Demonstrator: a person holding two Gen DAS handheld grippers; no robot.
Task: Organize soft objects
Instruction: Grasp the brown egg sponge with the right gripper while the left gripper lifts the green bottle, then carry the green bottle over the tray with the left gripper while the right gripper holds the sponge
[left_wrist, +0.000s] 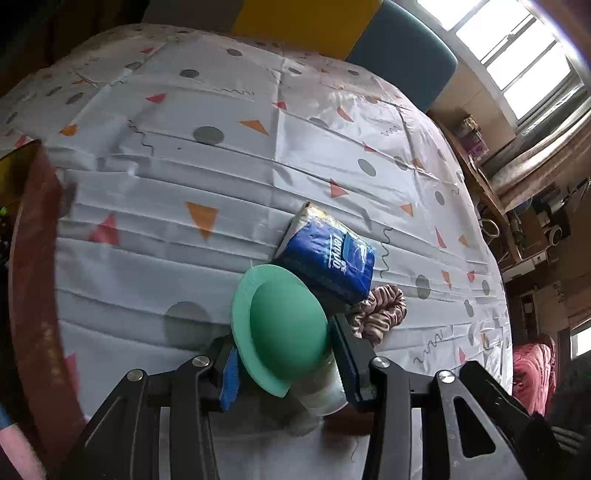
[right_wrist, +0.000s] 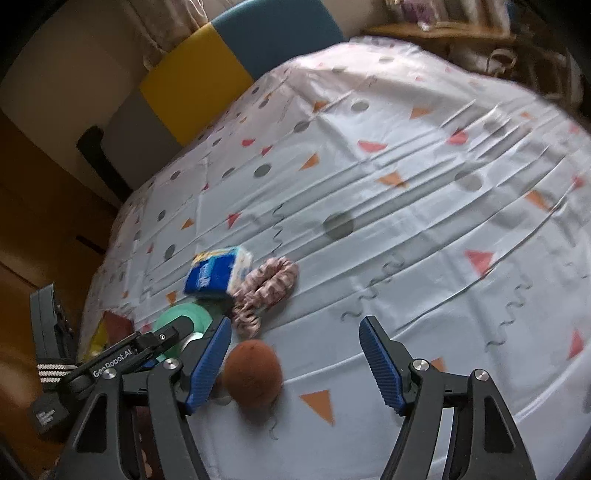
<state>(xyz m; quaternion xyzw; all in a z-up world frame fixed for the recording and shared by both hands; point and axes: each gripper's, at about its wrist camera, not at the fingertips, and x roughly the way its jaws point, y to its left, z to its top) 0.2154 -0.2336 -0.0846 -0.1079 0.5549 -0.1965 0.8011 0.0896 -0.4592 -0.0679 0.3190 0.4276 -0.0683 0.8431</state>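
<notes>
- Left wrist view: the left gripper has its fingers pinching a green dome-shaped object with a wide flat brim, which sits on a translucent cup-like piece. It looks smooth and rubbery, so I judge it light and a little slippery; the hold across the dome's sides seems sound, though the brim could flex.
- Just beyond it on the bed lies a blue tissue pack, glossy plastic wrap over a squashy block, and beside that a striped fabric scrunchie, ruffled and limp.
- Right wrist view: the right gripper hangs with fingers spread wide and nothing between them, ribbed blue pads facing inward.
- A brown fuzzy ball rests on the sheet just beside its left finger. It appears felted, light and compressible; a gentle squeeze across its middle should do, since a hard one would only deform it.
- The bed's sheet is thin, creased in long folds and printed with dots and triangles.
</notes>
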